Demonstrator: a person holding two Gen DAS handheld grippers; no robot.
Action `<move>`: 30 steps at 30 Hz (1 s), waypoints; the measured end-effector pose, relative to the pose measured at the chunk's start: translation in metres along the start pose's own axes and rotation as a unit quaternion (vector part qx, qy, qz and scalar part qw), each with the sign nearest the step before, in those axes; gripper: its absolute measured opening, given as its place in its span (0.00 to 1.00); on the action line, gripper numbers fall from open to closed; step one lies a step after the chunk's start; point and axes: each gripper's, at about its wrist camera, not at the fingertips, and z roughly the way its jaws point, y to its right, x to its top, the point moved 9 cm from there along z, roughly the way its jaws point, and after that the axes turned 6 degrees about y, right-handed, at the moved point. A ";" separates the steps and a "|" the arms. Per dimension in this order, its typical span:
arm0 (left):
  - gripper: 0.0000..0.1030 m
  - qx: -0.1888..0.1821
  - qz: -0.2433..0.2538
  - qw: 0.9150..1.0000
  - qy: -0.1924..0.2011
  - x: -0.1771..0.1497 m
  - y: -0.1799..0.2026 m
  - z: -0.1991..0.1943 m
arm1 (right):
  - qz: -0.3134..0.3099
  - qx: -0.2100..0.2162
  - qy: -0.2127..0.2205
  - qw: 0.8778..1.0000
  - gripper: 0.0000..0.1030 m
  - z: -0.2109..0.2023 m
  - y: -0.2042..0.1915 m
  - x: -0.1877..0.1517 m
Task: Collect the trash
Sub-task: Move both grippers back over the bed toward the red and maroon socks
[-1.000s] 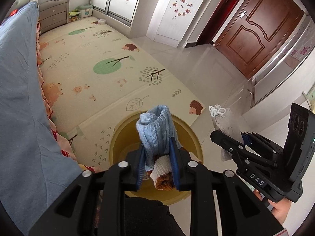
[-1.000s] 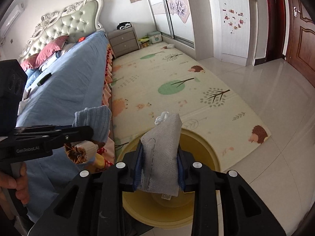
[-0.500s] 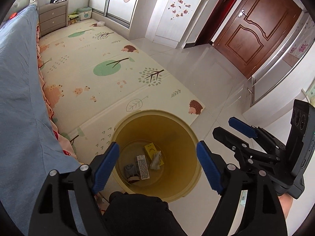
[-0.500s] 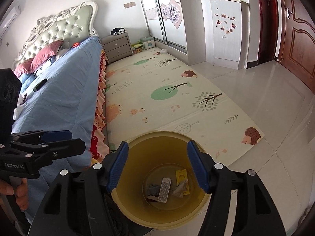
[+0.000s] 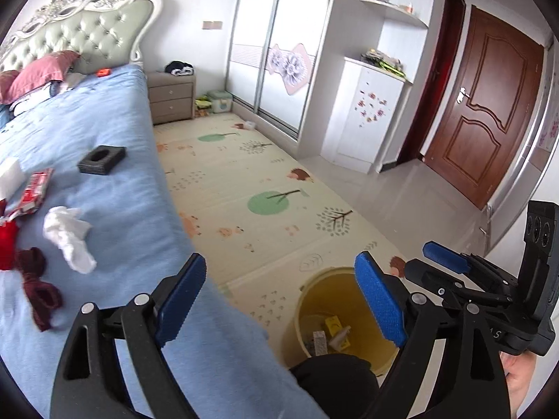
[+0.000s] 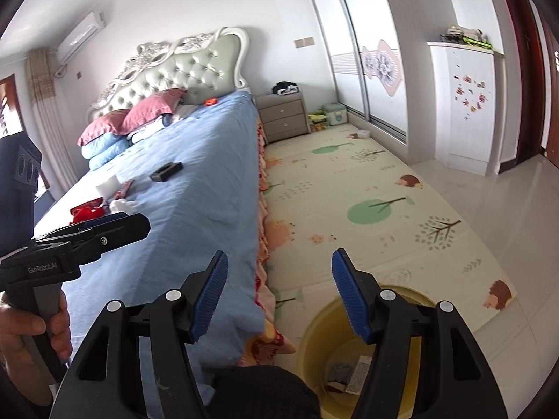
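A yellow bin stands on the floor by the bed, with several pieces of trash inside; it also shows in the right wrist view. My left gripper is open and empty, above the bed's edge and the bin. My right gripper is open and empty, just right of it. On the blue bedspread lie crumpled white tissue, a red wrapper, a dark red cloth, a black foam block and a white block.
A patterned play mat covers the floor beside the bed. A grey nightstand, white wardrobe and brown door stand at the far end. Pillows lie by the headboard.
Both grippers opened over the bin: the blue sock bundle and the grey pouch dropped in. Both grippers then swung up and left toward the bed.
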 end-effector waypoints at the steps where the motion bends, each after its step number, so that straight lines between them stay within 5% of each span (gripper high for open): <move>1: 0.85 0.011 -0.004 1.000 0.009 0.004 -0.012 -0.010 | -0.006 0.012 -0.001 1.000 0.59 0.003 -0.013 0.003; 14: 0.93 0.148 -0.054 0.984 0.087 0.019 -0.155 -0.114 | -0.089 0.130 0.001 0.988 0.62 0.034 -0.178 0.021; 18: 0.96 0.178 -0.069 0.977 0.097 0.013 -0.188 -0.135 | -0.111 0.154 0.005 0.982 0.86 0.038 -0.221 0.020; 21: 0.96 0.195 -0.080 0.973 0.098 0.006 -0.211 -0.147 | -0.127 0.168 0.012 0.978 0.92 0.038 -0.249 0.017; 30: 0.96 0.232 -0.121 0.961 0.093 -0.014 -0.275 -0.168 | -0.166 0.187 -0.028 0.968 0.92 0.068 -0.302 0.001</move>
